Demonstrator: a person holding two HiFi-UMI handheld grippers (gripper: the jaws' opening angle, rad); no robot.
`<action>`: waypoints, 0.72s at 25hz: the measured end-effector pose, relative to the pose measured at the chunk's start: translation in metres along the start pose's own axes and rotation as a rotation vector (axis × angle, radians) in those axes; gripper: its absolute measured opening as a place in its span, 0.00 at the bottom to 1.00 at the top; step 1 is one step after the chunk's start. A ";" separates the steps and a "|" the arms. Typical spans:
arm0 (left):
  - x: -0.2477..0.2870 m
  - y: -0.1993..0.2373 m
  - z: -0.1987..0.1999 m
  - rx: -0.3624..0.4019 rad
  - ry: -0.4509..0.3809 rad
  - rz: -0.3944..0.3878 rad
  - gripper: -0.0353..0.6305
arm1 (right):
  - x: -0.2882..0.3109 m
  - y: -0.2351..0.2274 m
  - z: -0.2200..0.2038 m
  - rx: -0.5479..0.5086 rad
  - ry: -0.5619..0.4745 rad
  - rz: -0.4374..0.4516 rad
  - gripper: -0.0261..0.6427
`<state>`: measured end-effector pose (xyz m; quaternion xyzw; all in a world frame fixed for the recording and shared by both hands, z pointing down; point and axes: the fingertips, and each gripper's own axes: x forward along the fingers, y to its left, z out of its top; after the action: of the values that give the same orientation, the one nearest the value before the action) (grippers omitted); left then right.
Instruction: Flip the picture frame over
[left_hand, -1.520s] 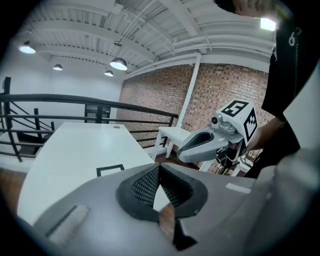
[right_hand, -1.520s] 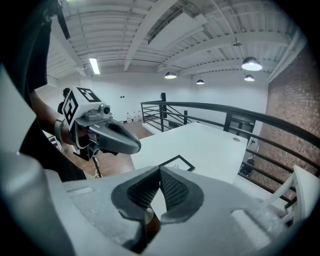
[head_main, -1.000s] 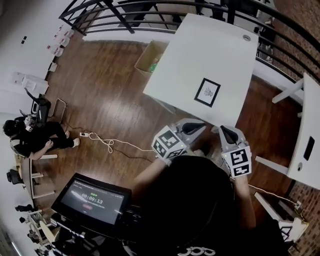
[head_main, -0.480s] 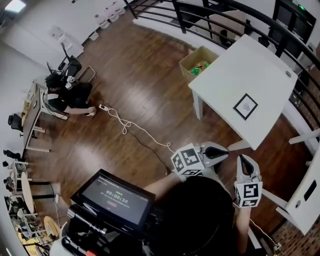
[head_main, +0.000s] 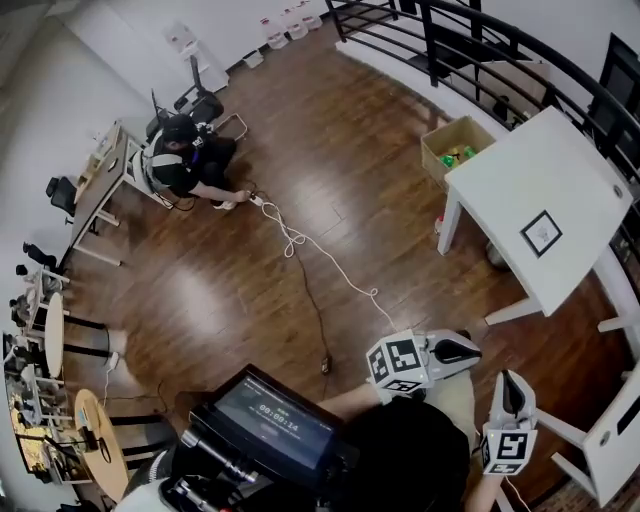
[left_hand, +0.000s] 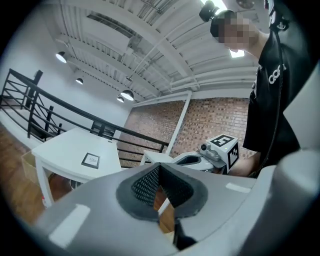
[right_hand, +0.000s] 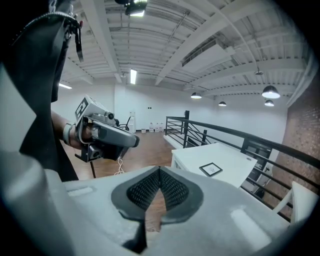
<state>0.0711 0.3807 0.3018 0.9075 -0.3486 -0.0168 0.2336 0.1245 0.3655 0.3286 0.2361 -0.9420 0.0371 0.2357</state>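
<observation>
A small black picture frame (head_main: 541, 232) with a white mat lies flat on the white table (head_main: 510, 180), well away from me. It also shows in the left gripper view as the frame (left_hand: 91, 159) and in the right gripper view as the frame (right_hand: 210, 169). My left gripper (head_main: 476, 350) is shut and holds nothing, hanging in the air over the wooden floor short of the table. My right gripper (head_main: 508, 376) is beside it, also shut with nothing in it. In their own views the left gripper (left_hand: 159, 171) and right gripper (right_hand: 160, 173) show pads pressed together.
A cardboard box (head_main: 458, 148) with green things stands by the table's far corner. A black railing (head_main: 480, 50) runs behind the table. A second white table (head_main: 615, 440) is at the right edge. A person (head_main: 190, 160) crouches on the floor, and a white cable (head_main: 300, 245) trails across it.
The head view has swung, and the table with the frame has slid from the middle to the upper right and looks farther off. Both grippers stay shut and sit lower right in the picture.
</observation>
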 end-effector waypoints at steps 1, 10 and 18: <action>-0.004 -0.009 -0.002 0.000 -0.006 -0.001 0.07 | -0.009 0.007 0.001 0.002 -0.006 -0.004 0.03; -0.018 -0.060 -0.003 0.021 -0.053 0.044 0.07 | -0.053 0.033 0.002 -0.009 -0.079 0.030 0.03; 0.014 -0.106 0.000 0.020 -0.059 0.076 0.07 | -0.105 0.025 0.009 -0.040 -0.090 0.077 0.03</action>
<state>0.1480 0.4405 0.2571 0.8950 -0.3898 -0.0312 0.2148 0.1909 0.4308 0.2737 0.1964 -0.9606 0.0164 0.1961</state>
